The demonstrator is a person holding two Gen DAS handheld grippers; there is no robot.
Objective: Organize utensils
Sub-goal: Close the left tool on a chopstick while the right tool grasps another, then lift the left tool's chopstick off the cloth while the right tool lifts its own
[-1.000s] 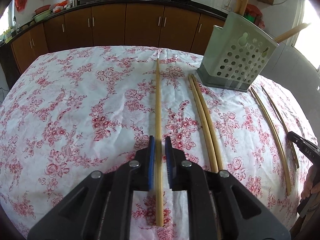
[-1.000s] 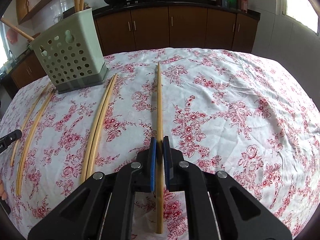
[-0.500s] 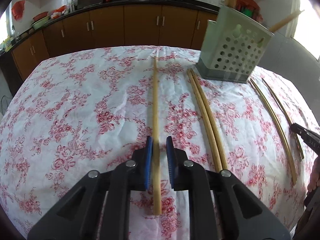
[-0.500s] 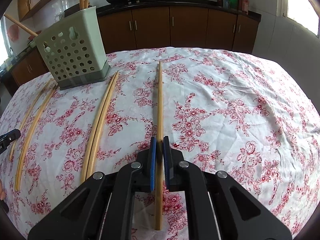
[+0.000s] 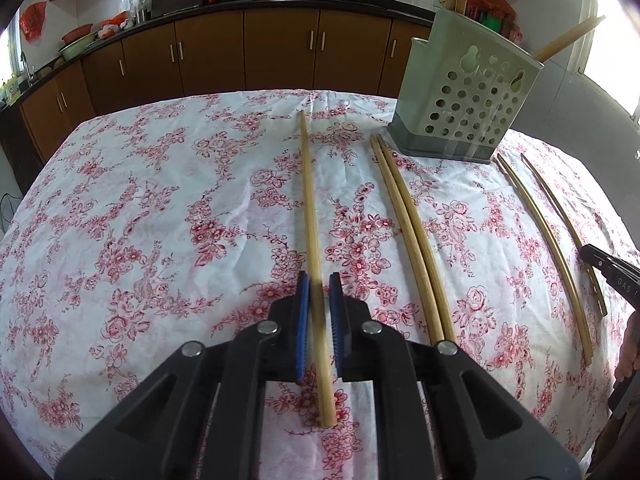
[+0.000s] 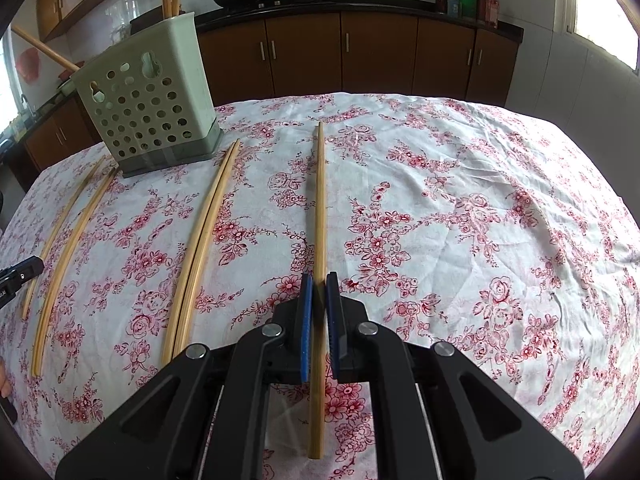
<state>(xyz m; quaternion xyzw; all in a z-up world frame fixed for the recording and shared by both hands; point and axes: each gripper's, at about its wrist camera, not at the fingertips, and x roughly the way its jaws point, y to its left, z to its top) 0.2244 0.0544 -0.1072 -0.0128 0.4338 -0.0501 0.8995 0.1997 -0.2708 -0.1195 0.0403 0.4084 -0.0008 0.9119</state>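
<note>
L wrist view: left tool (image 5: 318, 280) sits low over the table (image 5: 132, 208), which has a white cloth w/ red flowers. Its blue pads (image 5: 303, 320) straddle a single chopstick (image 5: 310, 216) w/ a gap showing each side, so parted, not clamping. Just right of it lies a chopstick pair (image 5: 408, 232), sticks touching. Farther right, two thinner sticks (image 5: 540, 240) lie a bit apart. Green holed holder (image 5: 468, 96) stands at the far right of the table, sticks poking out its top.

R wrist view: right tool (image 6: 319, 280) has its pads (image 6: 306, 320) pressed tight on another lone chopstick (image 6: 319, 200), gripping it near the near end. Paired sticks (image 6: 208, 224) lie to the left, holder (image 6: 148, 96) far left.
</note>
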